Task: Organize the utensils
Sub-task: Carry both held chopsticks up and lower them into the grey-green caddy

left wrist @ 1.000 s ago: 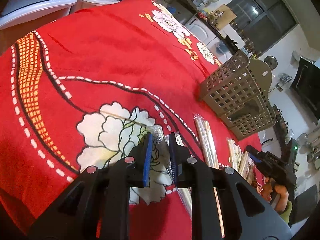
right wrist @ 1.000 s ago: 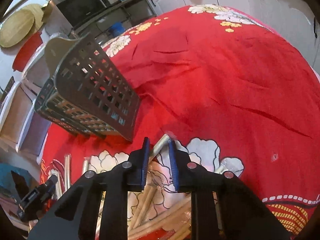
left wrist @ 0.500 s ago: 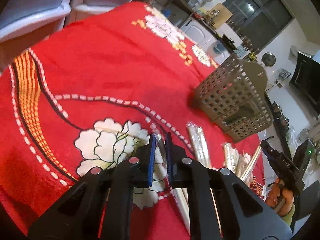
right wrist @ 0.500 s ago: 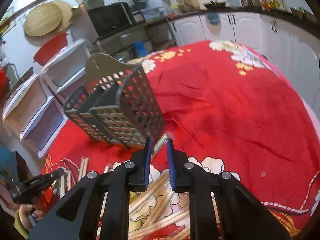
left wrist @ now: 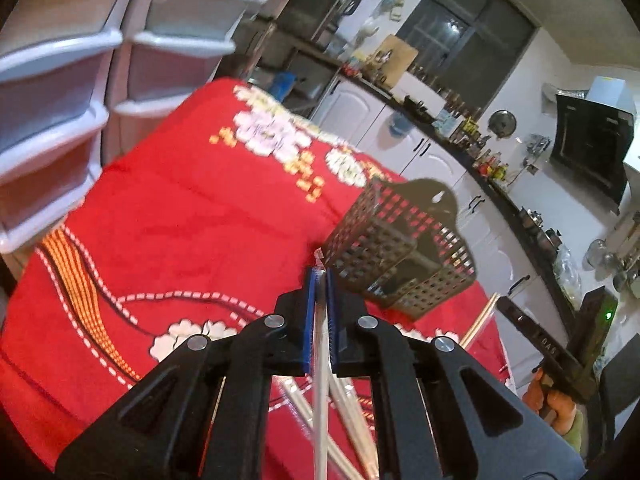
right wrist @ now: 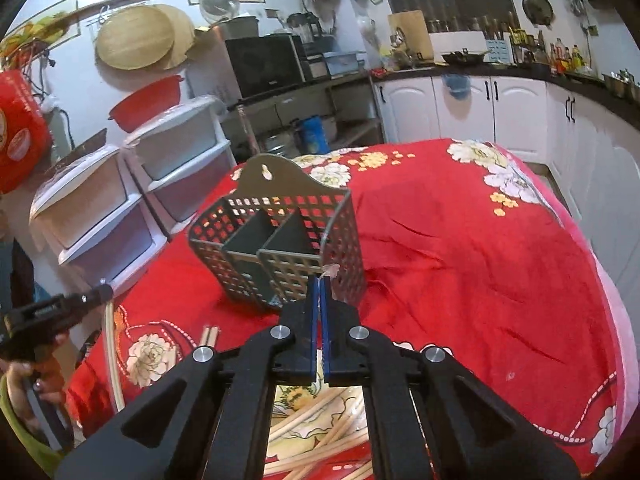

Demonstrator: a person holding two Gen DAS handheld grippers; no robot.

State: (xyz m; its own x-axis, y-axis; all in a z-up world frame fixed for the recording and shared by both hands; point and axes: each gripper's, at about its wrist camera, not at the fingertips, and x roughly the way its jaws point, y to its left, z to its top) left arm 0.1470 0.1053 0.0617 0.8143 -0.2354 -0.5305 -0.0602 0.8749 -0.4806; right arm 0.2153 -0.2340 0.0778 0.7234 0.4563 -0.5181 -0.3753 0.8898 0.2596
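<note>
Both our grippers have risen off the red cloth [right wrist: 460,260], left gripper [left wrist: 319,280] and right gripper [right wrist: 319,284] each clamped on wrapped chopsticks [left wrist: 320,380], before the basket [right wrist: 280,236].

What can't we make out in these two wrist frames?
- Left wrist view: how far the wrapped chopsticks run below the left tool; its black frame and the picture's edge cut them off.
- Right wrist view: what the right tool pinches beyond a wrapper tip; the pads cover it.
- Both views: the bottom of the utensil basket; its walls hide it.
</note>
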